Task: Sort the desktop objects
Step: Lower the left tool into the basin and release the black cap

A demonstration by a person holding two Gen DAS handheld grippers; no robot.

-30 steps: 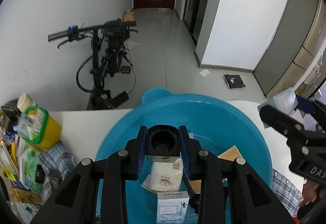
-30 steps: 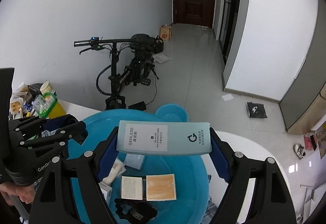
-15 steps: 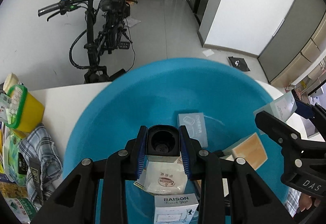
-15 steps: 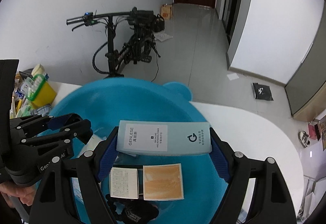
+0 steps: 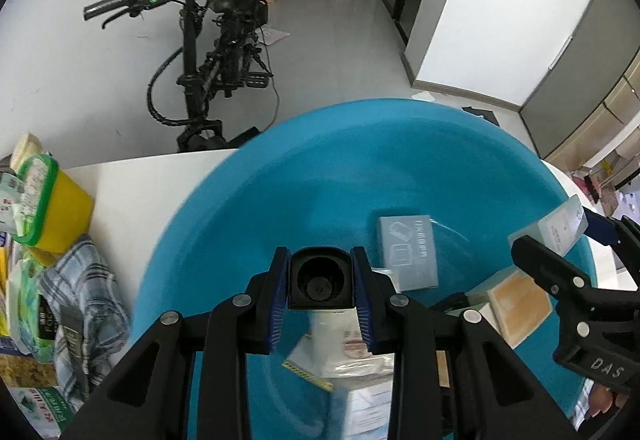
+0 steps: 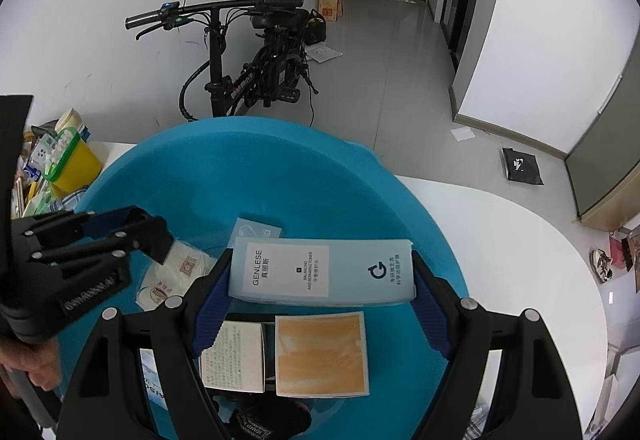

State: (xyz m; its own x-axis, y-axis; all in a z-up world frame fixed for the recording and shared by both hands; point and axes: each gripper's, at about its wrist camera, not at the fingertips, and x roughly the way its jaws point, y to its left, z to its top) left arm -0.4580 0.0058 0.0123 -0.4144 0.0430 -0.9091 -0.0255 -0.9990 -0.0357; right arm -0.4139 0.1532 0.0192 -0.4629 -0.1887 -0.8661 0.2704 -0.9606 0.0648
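The blue basin [image 6: 408, 208] stands on the white tabletop [image 6: 520, 240] and already carries several sorted things: a small grey box [image 5: 408, 252], an orange-faced box [image 6: 322, 354], a printed white box [image 6: 234, 356] and a white sachet [image 6: 176, 268] on its floor. Both tools hang over it, each with one more object. The left tool [image 5: 320, 282] is closed narrowly on a small black cap-like piece [image 5: 320, 276] with a hollow top — its blue pads press on both sides. The right tool [image 6: 322, 274] stands wide, but it is not empty: it clamps a long pale blue GENLESE box [image 6: 322, 272] by its two short ends, held level above the orange-faced box.

I judge the step in hand to be the placing of these two items into the basin. The next move calls for lowering each object close to the basin floor and then opening the pads — the long box needs a free strip, maybe on the far side, so that it does not land tilted on the other boxes. On the left of the basin, a yellow container [image 5: 60, 212] and a checked cloth [image 5: 80, 304] wait on the tabletop.
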